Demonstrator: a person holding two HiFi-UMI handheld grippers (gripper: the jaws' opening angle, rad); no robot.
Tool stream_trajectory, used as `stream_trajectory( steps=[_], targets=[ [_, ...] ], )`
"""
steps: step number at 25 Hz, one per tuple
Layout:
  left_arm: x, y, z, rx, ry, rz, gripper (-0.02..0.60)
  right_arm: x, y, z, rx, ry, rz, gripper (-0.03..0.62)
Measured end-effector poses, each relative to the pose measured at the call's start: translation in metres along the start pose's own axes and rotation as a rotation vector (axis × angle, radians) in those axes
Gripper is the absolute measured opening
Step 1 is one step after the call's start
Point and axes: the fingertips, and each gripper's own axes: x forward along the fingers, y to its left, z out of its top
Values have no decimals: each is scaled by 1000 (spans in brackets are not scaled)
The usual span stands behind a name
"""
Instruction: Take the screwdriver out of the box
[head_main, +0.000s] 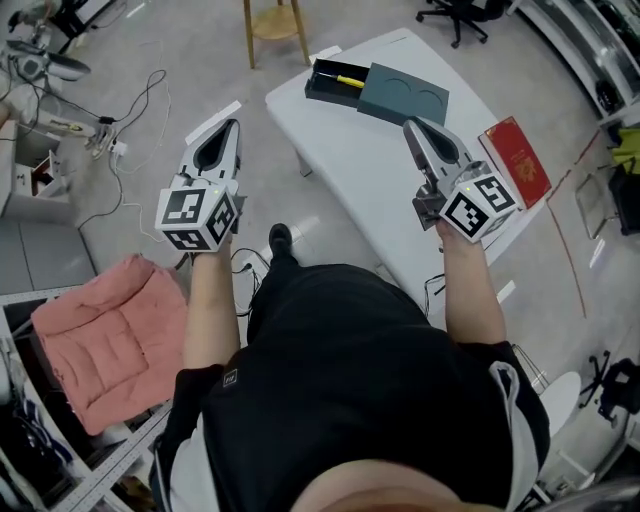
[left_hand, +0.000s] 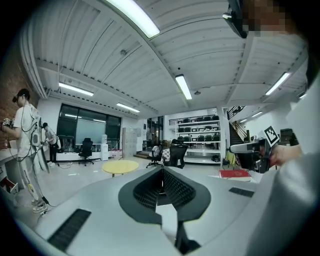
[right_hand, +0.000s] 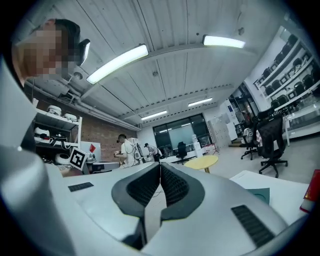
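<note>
An open dark box (head_main: 334, 82) lies at the far end of the white table (head_main: 370, 170), with a yellow-handled screwdriver (head_main: 350, 80) inside. Its teal lid (head_main: 404, 95) rests beside it on the right. My left gripper (head_main: 229, 130) is shut and empty, held over the floor to the left of the table. Shut and empty as well, my right gripper (head_main: 412, 127) hovers over the table just short of the lid. In both gripper views the jaws meet with nothing between them, left gripper (left_hand: 161, 172) and right gripper (right_hand: 160, 170) alike.
A red booklet (head_main: 518, 160) lies on the table's right side. A wooden stool (head_main: 275, 25) stands beyond the table. Cables (head_main: 130, 120) trail on the floor at left, and a pink cushion (head_main: 100, 335) sits lower left. People (right_hand: 127, 150) work at benches far off.
</note>
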Motion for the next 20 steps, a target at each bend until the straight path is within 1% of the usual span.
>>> stream_trajectory(
  steps=[3,8,11,15,20],
  targets=[
    [27,32,4,-3,-5,-44,17,32,-1,4,-10,18,-50,31],
    [72,93,0,4,21,-125,17,99,-1,4,3,25,-127,31],
    [97,123,1,9,25,-177,17,138,2,-1,21,25,-154,31],
    [123,153,-1,20,27,-250,17,182,7,-7,20,40,-197,29],
    [152,176,-14,-5,47,-317,17,209,8,-18,33,66,-255,29]
  ],
)
